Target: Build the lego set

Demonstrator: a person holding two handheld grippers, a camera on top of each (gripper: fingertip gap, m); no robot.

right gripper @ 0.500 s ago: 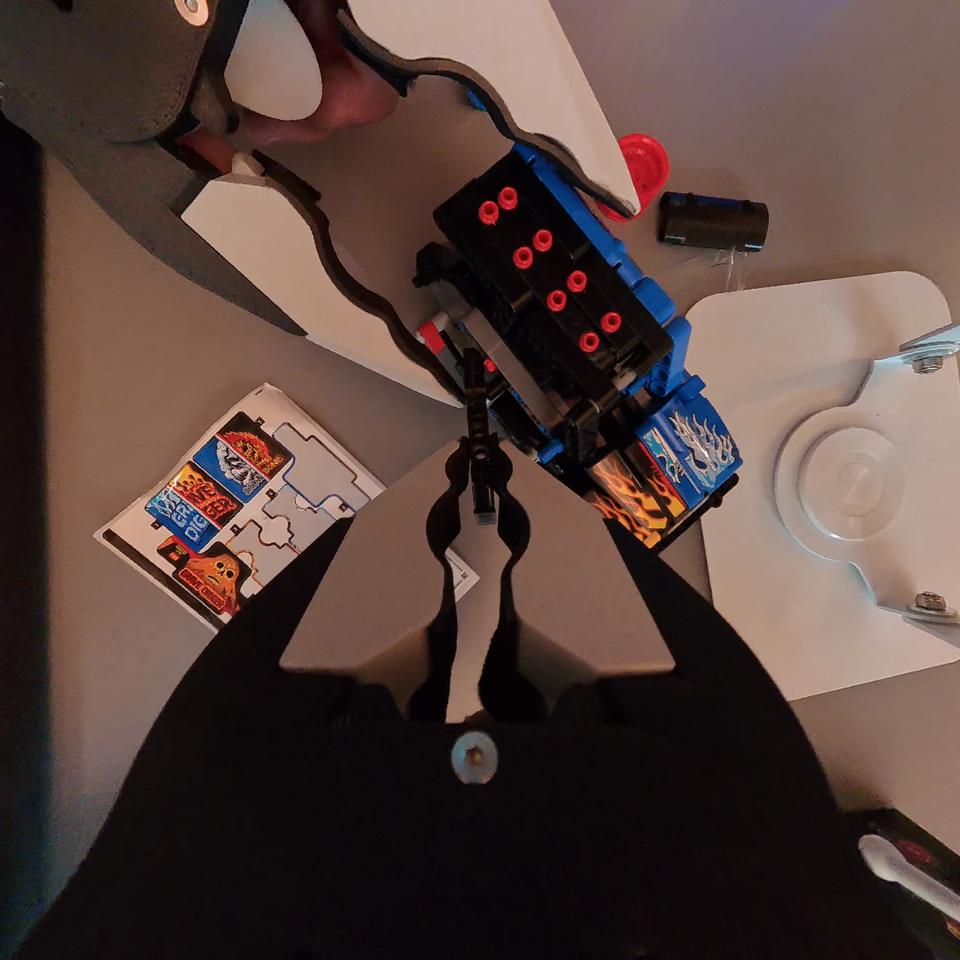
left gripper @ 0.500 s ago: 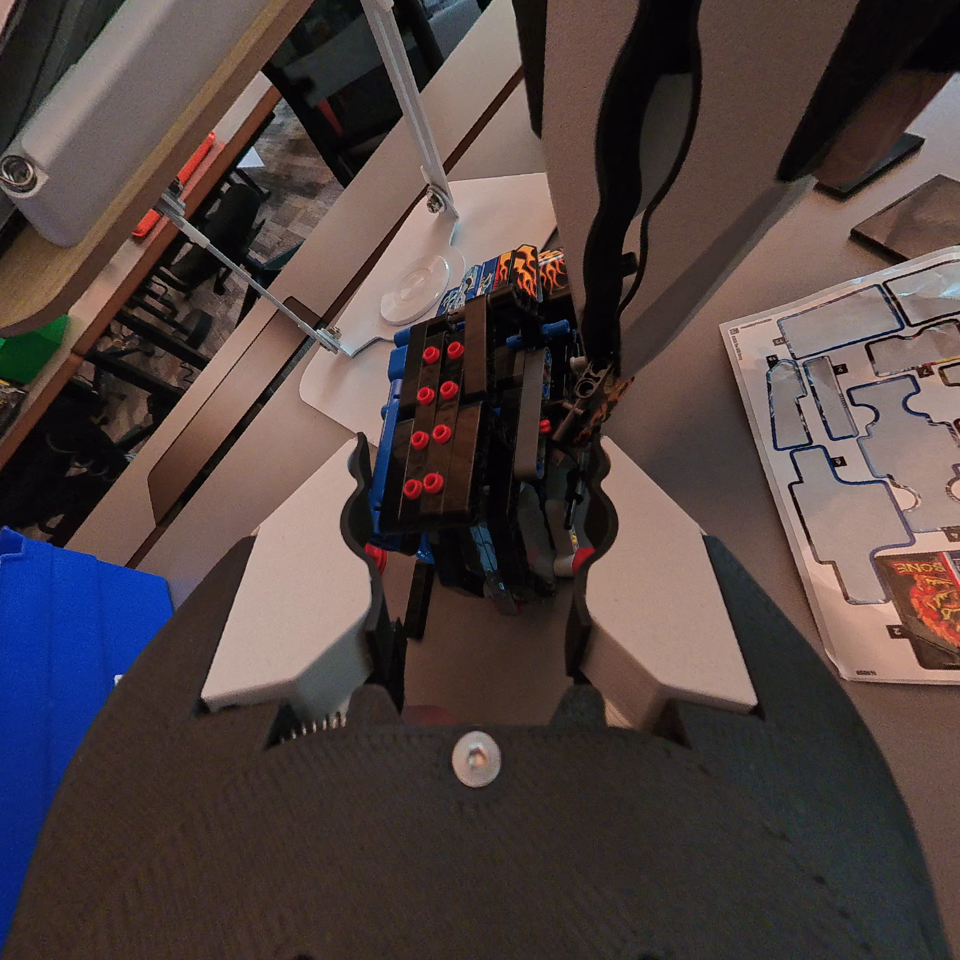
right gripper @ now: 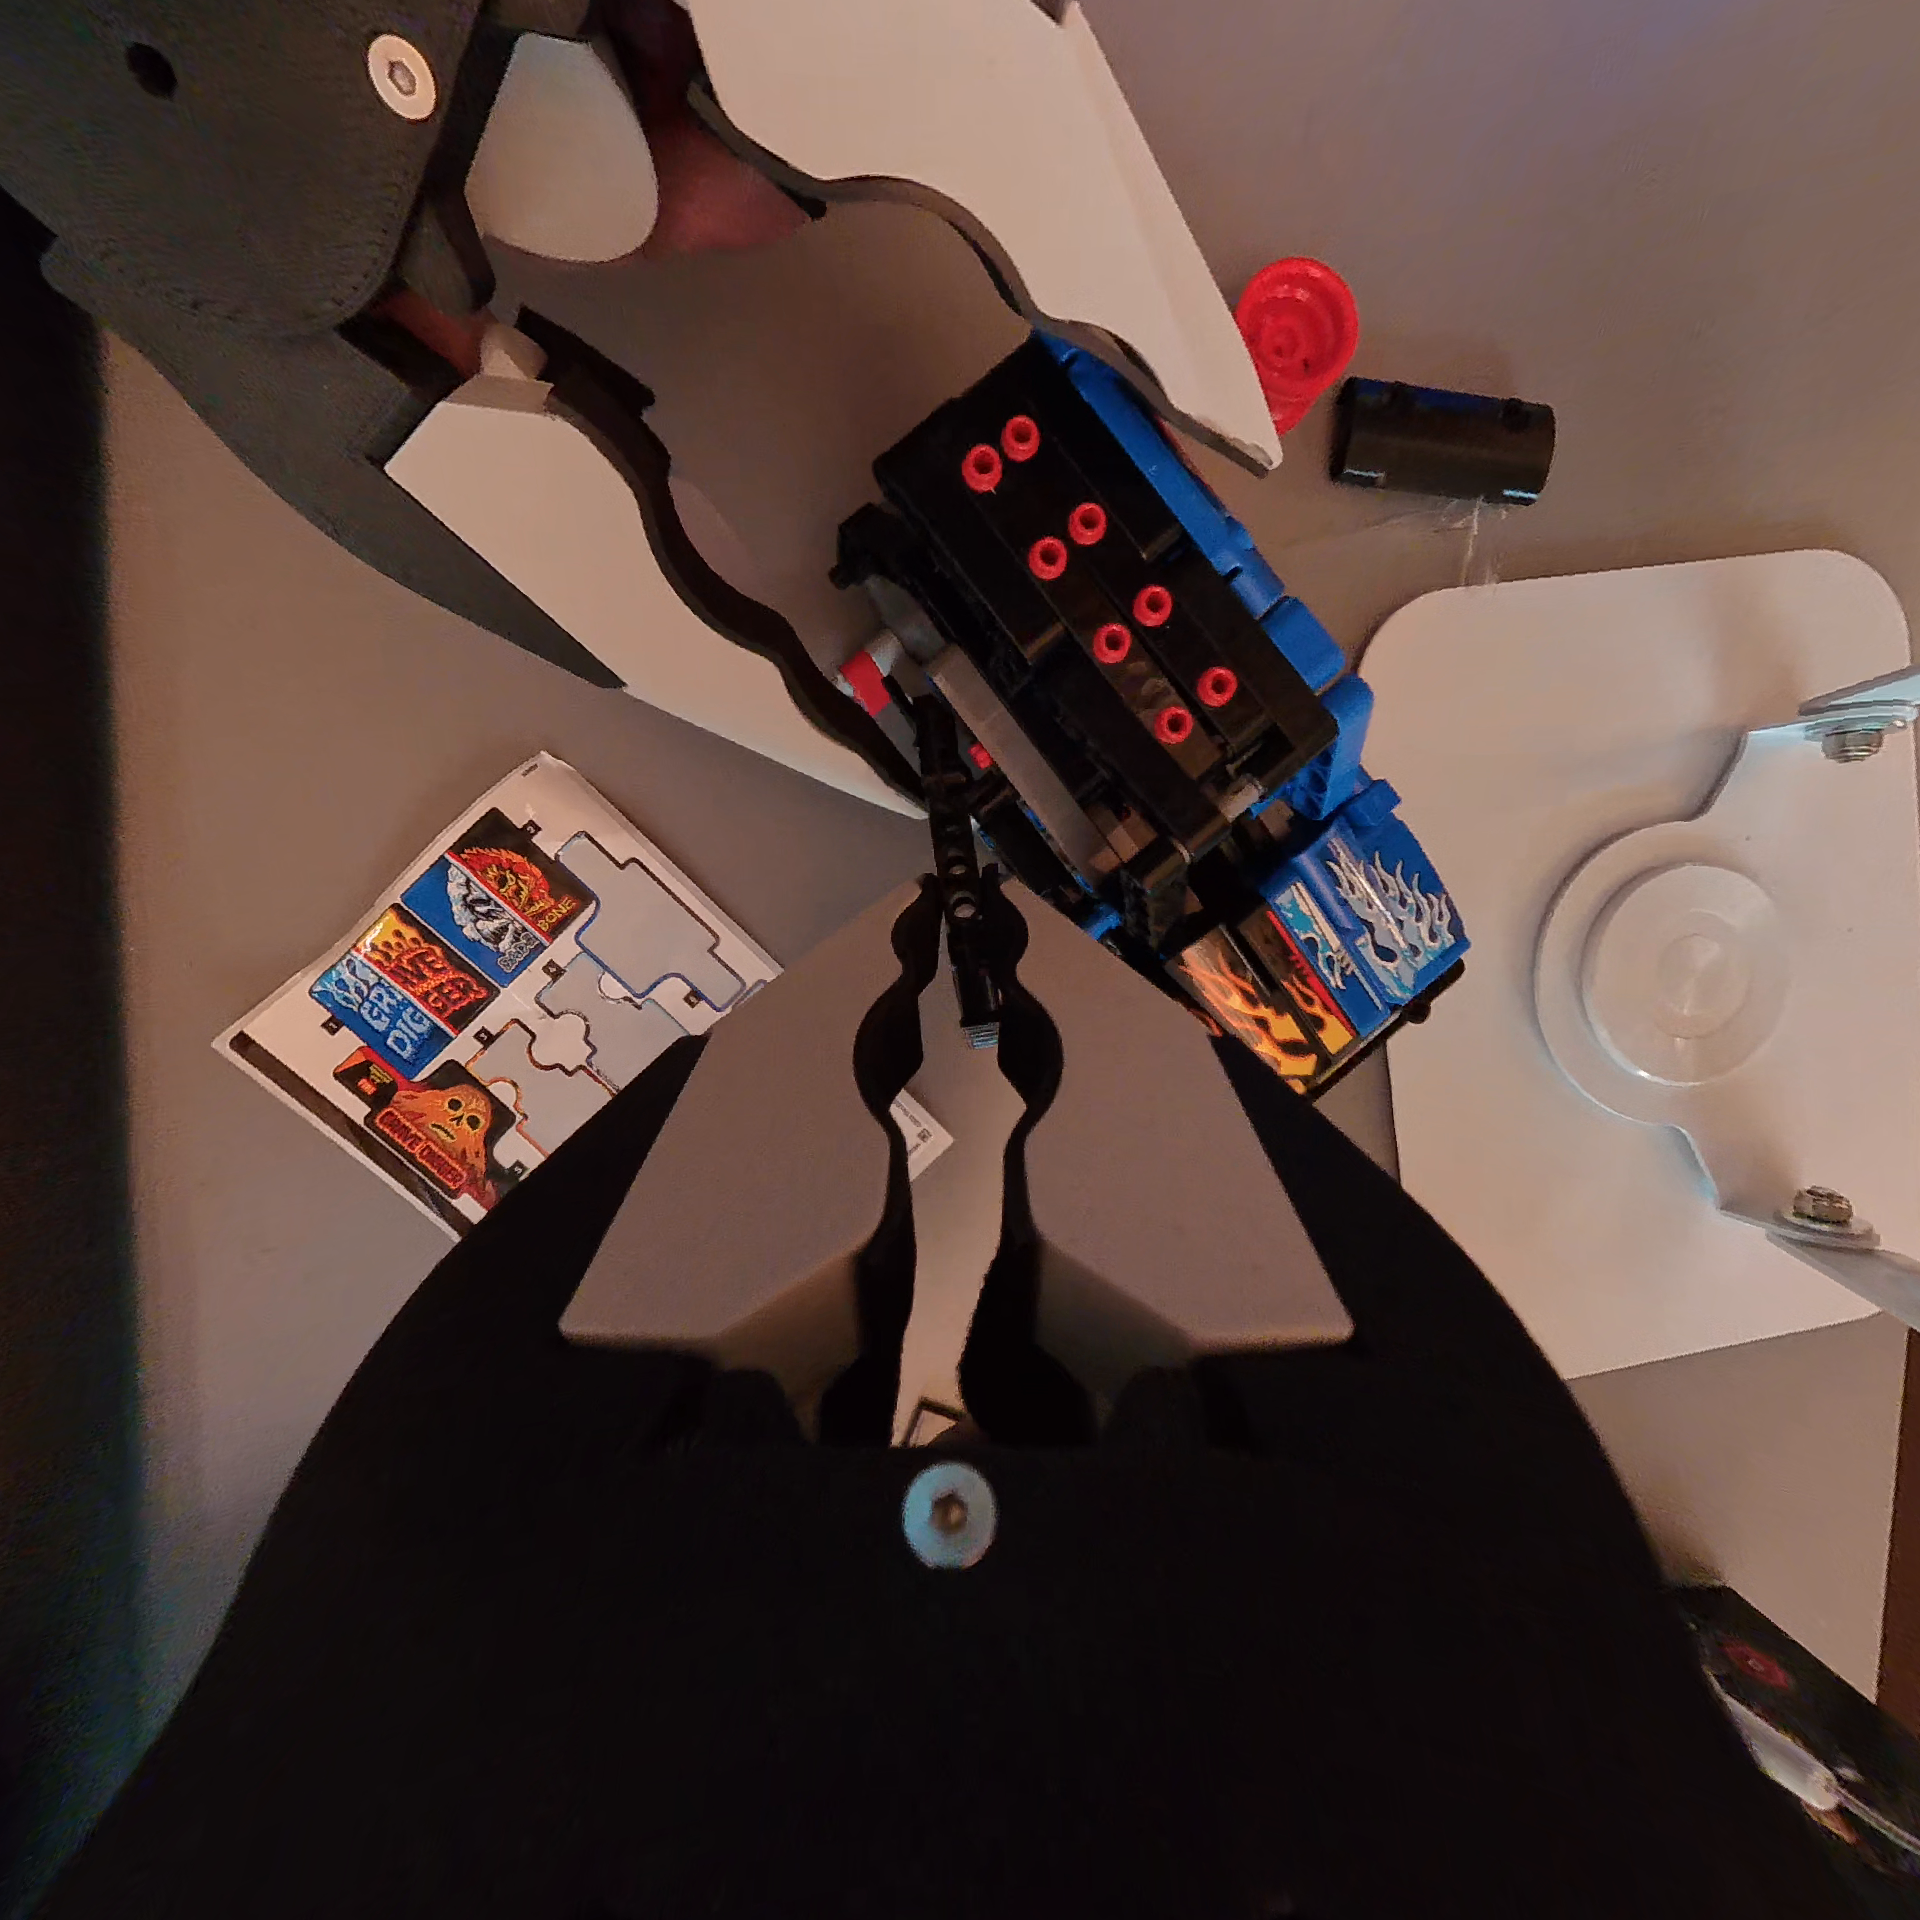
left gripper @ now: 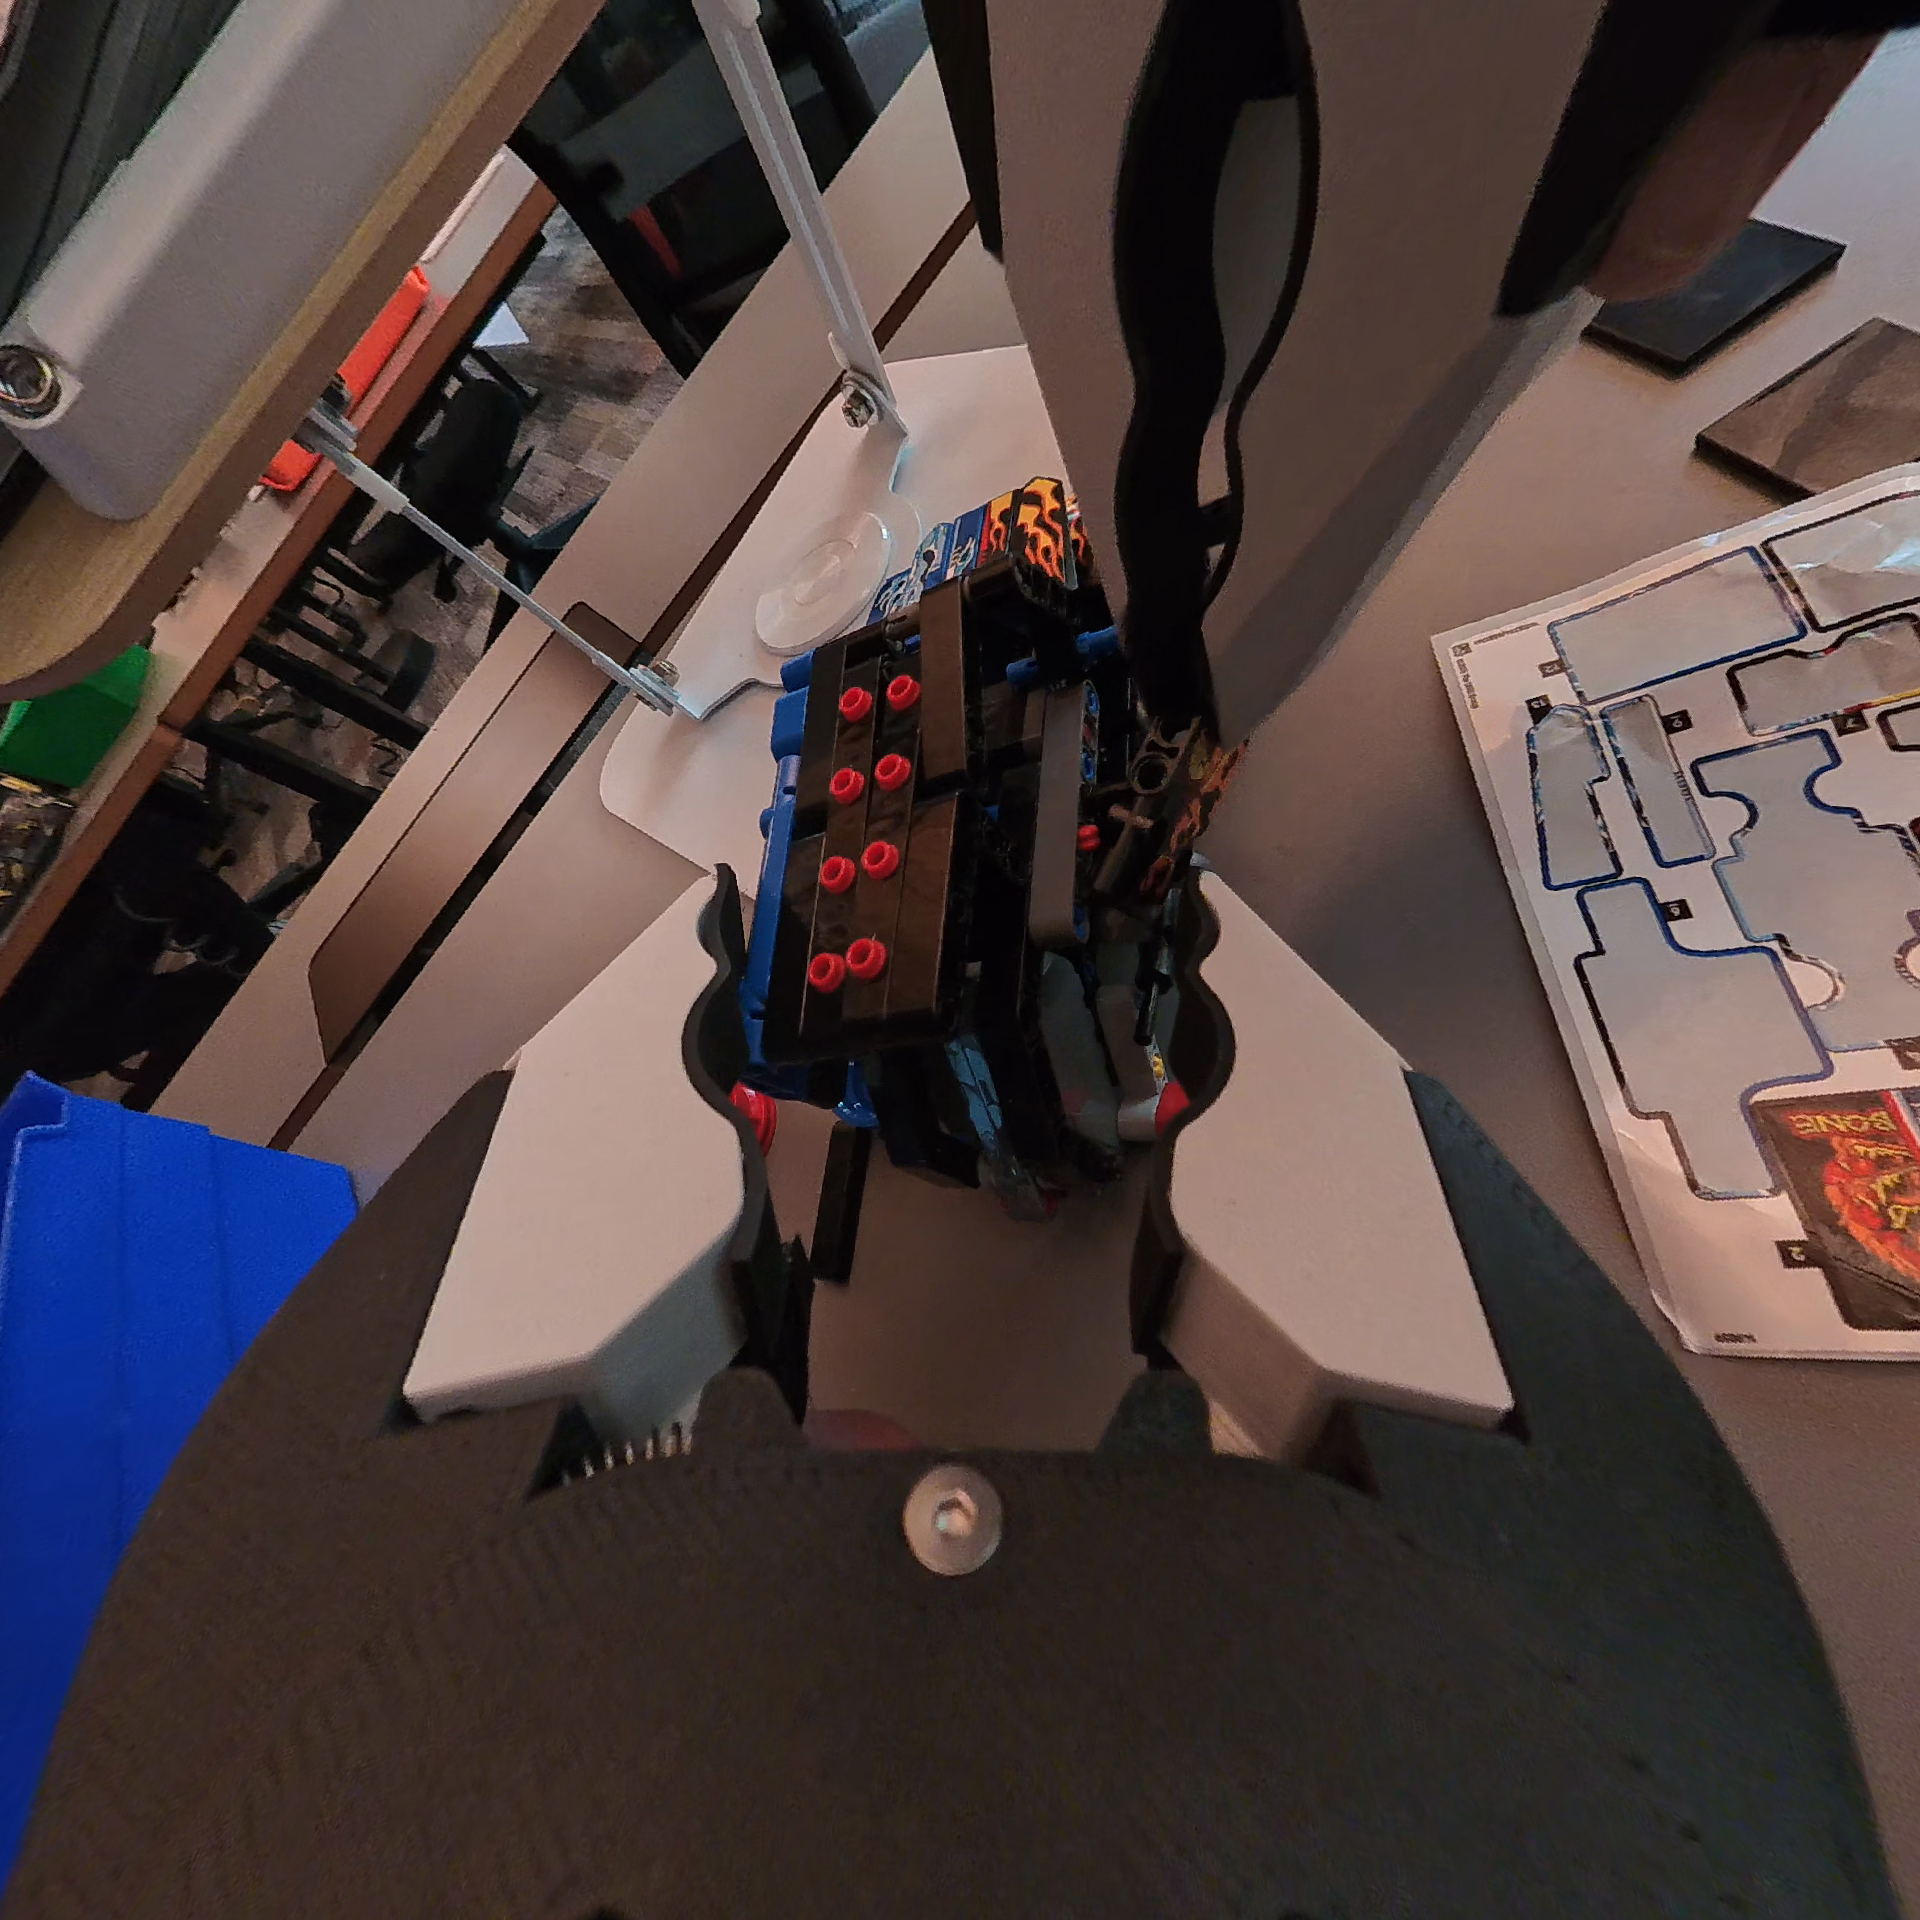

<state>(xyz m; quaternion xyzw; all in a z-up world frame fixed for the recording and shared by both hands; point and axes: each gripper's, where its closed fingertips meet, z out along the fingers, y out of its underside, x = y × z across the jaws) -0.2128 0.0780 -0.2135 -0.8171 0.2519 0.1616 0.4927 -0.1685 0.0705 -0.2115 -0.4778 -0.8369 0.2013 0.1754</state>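
Observation:
The lego model [left gripper: 883,831] is a black and blue block with red studs on top and flame stickers at its far end. My left gripper [left gripper: 961,935] is shut on its sides and holds it over the grey table. In the right wrist view the model [right gripper: 1101,644] sits between the left gripper's white fingers [right gripper: 623,582]. My right gripper [right gripper: 961,899] is shut on a thin black technic piece [right gripper: 956,831], whose far end touches the model's side. In the left wrist view the right gripper [left gripper: 1184,717] comes down from above onto the model's right side.
A sticker sheet [right gripper: 499,987] lies on the table, also in the left wrist view [left gripper: 1714,883]. A red wheel hub [right gripper: 1297,322] and a black cylinder part [right gripper: 1444,442] lie beyond the model. A white lamp base [right gripper: 1621,935] is at the right. A blue bin [left gripper: 125,1299] stands at the left. Left tips to right tips: about 5 centimetres.
Hardly anything. Both grippers keep their holds and the black piece stays against the model's side.

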